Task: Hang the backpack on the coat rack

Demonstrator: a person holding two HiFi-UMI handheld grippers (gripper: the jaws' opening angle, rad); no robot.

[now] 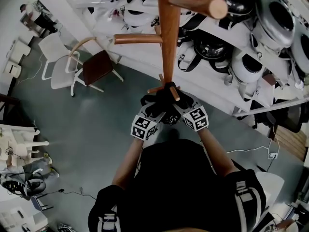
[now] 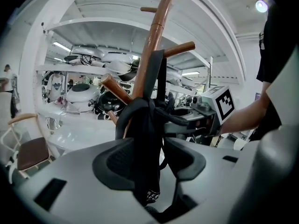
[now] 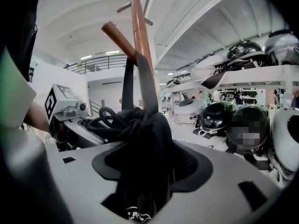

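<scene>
Hanging by its strap from the coat rack [image 1: 170,42], a black backpack [image 1: 164,100] sits loose between the wide-spread fingers of the left gripper [image 2: 152,158] and right gripper [image 3: 150,164].

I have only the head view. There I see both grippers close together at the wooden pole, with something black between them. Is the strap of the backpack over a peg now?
Observer: Yes. In the right gripper view the strap loops over a peg of the coat rack.
Operator: Does the right gripper press on it?
Observer: No. Its fingers stand apart, and the bunched black fabric of the backpack hangs between them.
Operator: And the left gripper?
Observer: Its fingers are apart too; a gap shows between the fabric and the finger on the right gripper's side.
</scene>
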